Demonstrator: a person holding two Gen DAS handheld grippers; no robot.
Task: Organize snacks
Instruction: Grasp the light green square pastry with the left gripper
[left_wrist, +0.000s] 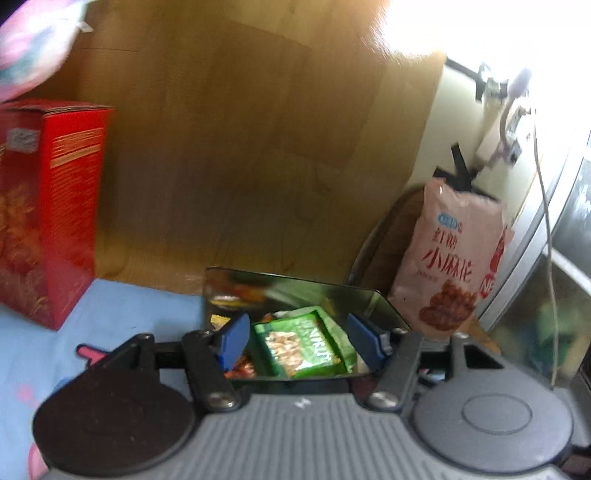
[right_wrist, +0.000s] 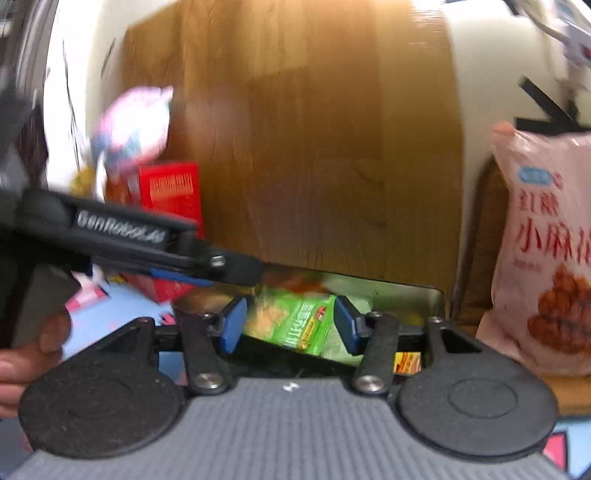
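Observation:
A shiny metal tin (left_wrist: 288, 275) stands on a blue cloth against a wooden panel, with several snack packets inside. On top lies a green packet (left_wrist: 301, 345), also seen from the right wrist (right_wrist: 291, 325). My left gripper (left_wrist: 299, 341) hovers just above the tin's near edge, jaws apart, and the green packet shows in the gap below them. My right gripper (right_wrist: 290, 326) stands the same way over the tin, jaws apart and nothing pressed between the pads. The left gripper (right_wrist: 240, 271) reaches in from the left over the tin's far rim (right_wrist: 406, 291).
A tall red box (left_wrist: 55, 206) stands left of the tin. A pink snack bag (left_wrist: 454, 254) leans upright at the right. A blurred pink-and-white bag (right_wrist: 133, 125) sits above the red box (right_wrist: 170, 192). A hand (right_wrist: 26, 362) shows at the lower left.

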